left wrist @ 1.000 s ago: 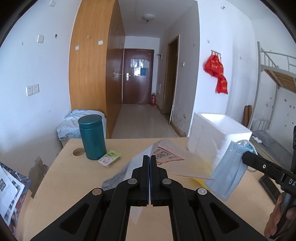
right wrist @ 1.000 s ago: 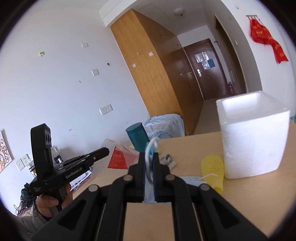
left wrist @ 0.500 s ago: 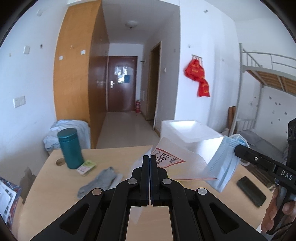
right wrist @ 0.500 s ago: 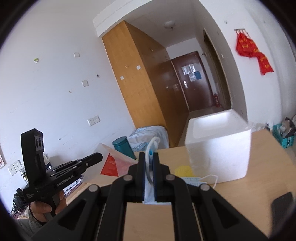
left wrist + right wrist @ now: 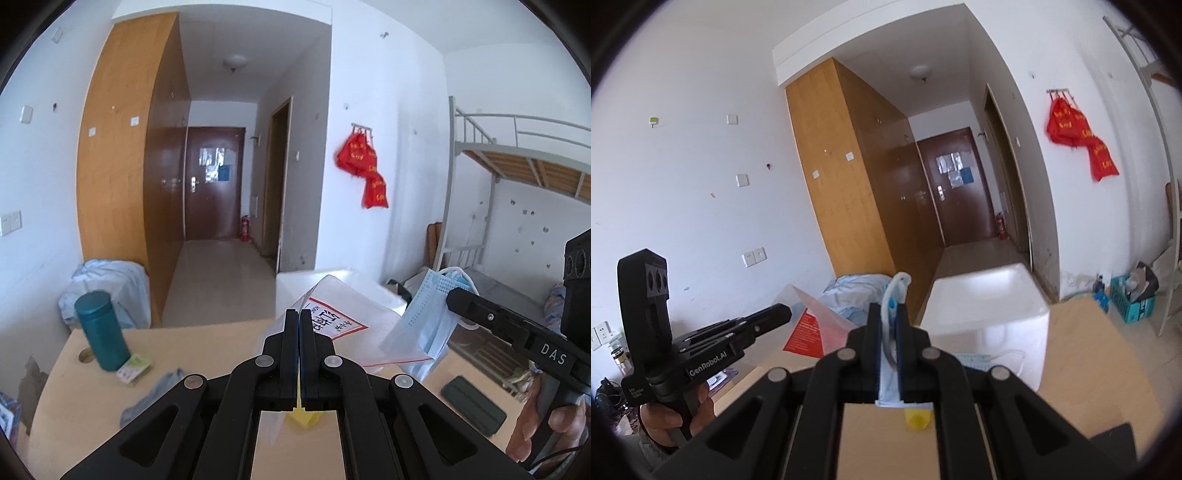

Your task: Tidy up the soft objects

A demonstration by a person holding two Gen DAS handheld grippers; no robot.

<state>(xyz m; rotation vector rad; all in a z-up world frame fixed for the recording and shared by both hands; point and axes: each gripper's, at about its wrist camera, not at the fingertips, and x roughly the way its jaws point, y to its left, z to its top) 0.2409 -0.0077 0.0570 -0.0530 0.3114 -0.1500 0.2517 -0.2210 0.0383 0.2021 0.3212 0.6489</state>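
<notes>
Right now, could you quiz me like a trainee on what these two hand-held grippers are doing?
1. True or false: the right hand-held gripper is shut on a pale blue pleated face mask.
2. What does the left hand-held gripper pinch? A) clear plastic zip bag with red label B) teal metal canister
3. Fill in: the white foam box stands on the ____ table.

Key: 1 true; 2 A; 3 wooden.
</notes>
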